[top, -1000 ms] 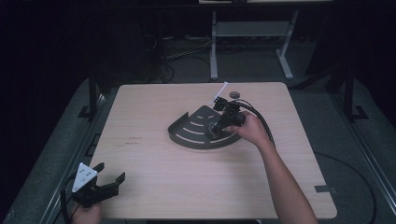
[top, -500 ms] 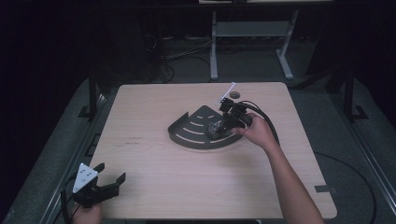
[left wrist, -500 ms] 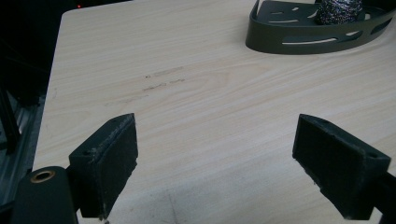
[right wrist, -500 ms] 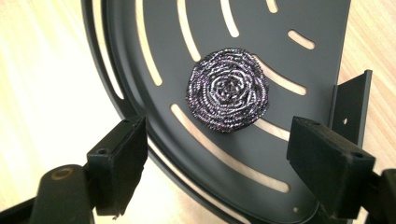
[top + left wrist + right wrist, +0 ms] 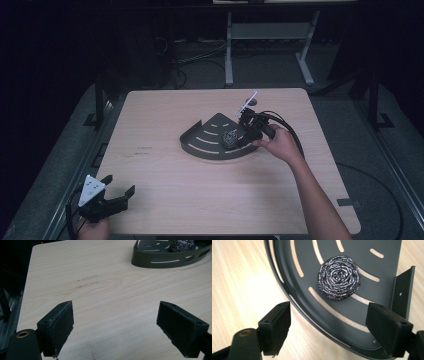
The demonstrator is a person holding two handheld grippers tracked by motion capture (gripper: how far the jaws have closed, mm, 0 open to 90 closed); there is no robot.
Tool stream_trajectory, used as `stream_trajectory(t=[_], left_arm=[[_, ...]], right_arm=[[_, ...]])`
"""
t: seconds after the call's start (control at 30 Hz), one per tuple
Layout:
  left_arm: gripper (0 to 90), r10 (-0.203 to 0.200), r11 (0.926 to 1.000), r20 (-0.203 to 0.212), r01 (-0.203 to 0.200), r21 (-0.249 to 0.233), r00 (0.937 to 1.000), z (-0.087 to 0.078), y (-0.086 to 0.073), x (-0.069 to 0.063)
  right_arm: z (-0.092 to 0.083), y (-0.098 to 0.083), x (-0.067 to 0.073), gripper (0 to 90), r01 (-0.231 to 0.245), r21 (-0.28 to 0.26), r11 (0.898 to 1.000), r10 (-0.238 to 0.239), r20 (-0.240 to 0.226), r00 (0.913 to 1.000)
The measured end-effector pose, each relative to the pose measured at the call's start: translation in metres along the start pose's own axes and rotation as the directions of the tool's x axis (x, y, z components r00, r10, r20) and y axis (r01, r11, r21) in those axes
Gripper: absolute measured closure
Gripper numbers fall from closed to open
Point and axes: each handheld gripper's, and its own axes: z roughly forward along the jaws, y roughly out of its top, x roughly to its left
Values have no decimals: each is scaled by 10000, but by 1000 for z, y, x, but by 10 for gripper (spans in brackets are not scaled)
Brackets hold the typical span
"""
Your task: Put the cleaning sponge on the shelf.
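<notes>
Riding the right gripper, its own camera reveals parted, empty jaws over the scourer; left gripper, parted, idles at the table's near-left edge.

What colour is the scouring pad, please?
Silvery grey steel coil, clearest in the right gripper view.

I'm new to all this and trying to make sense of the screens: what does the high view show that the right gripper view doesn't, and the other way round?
The high view alone takes in the whole table, the left gripper near its front corner, and the person's right hand.

The right gripper view alone shows the right gripper open, and the coiled wire of the steel scourer close up.

Both show that scourer lying inside the dark slotted tray.
</notes>
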Motion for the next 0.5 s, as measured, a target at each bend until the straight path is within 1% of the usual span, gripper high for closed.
stream_trajectory(t=[0.17, 0.33, 0.5], left_arm=[[134, 14, 10000, 8, -14, 24, 10000, 1, 0, -1], [134, 3, 10000, 11, -3, 25, 10000, 1, 0, -1], [134, -1, 10000, 8, 1, 69, 10000, 1, 0, -1]], right_arm=[[-1, -6, 3, 199, 53, 4, 10000, -53, 87, 9999], [0, -13, 6, 200, 144, 72, 9999, -144, 43, 9999], [-3, -20, 8, 200, 155, -38, 9999, -155, 38, 9999]])
